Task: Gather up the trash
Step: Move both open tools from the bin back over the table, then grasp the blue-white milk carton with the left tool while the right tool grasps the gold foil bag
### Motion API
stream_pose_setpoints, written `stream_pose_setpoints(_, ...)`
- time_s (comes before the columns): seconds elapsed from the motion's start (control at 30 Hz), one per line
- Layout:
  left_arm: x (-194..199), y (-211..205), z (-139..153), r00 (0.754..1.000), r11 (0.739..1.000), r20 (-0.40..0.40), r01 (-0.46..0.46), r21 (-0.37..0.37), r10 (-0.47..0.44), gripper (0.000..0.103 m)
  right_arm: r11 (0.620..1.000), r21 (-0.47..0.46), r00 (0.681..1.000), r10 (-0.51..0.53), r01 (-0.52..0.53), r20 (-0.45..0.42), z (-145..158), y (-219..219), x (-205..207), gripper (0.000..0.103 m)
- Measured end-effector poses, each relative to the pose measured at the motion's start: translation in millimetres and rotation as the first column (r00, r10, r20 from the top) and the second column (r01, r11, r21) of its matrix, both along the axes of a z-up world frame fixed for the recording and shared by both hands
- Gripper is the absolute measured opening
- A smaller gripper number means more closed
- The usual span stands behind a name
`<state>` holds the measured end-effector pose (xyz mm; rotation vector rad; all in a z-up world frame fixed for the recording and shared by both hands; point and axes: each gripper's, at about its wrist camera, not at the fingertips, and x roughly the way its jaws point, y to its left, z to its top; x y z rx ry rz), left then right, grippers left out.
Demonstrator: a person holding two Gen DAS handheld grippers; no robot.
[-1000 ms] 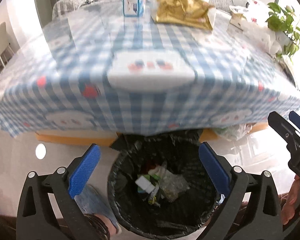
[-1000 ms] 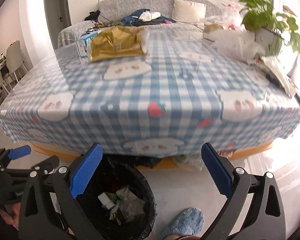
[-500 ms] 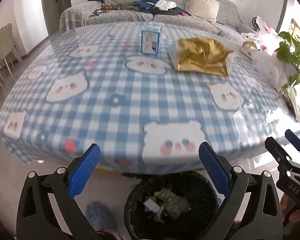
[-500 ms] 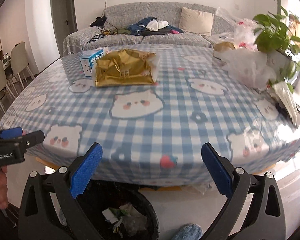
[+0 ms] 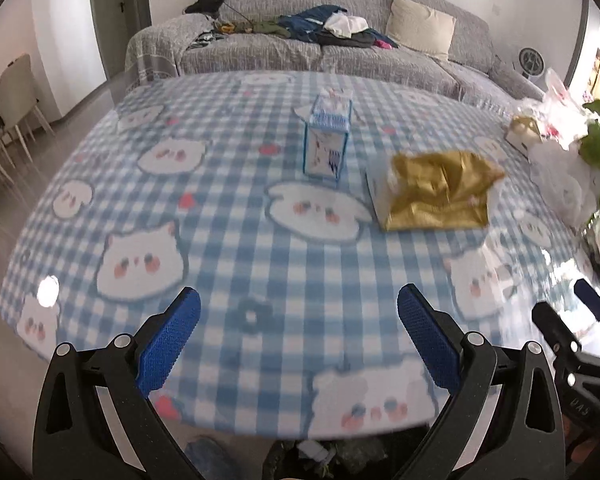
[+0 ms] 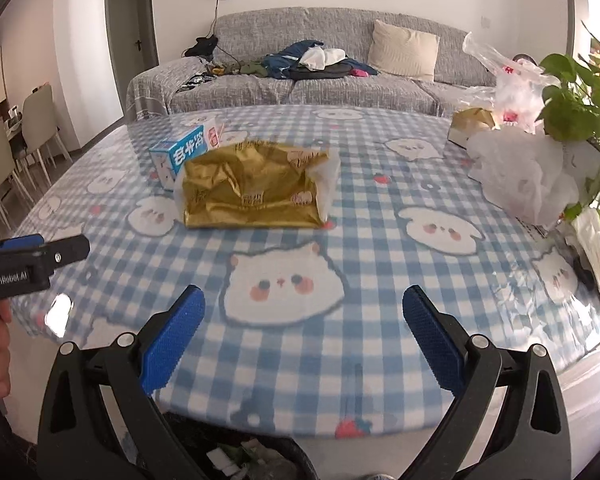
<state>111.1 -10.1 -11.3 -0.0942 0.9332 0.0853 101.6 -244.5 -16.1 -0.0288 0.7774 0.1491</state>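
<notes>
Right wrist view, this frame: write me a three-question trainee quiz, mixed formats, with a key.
1. True or false: the right gripper holds the gold foil bag.
2. What stands directly behind the gold foil bag, to its left? A) blue and white carton B) mug C) bottle
3. Fill in: the trash bin sits below the table's near ____.

Key: 1 false, its jaws are open and empty; 2 A; 3 edge.
</notes>
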Motion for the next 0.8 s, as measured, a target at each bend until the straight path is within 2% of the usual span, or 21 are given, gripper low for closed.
stream_pose_setpoints(0.37,73.4,14.6,10.5,1.0,1.0,0.012,-0.021,-0.007,0.021,0.097,0.999,-0.02,1.0,0.026,-0.026,0.007,-1.2,12.8,36.5,0.095)
stream_pose_setpoints(0.8,153.3,6.5,13.5,1.0,1.0,0.0,0.005,-0.008,-0.005,0.097,0.999,0.016,0.999,0.052,-0.052,0.015,4.8,23.3,77.8,0.095)
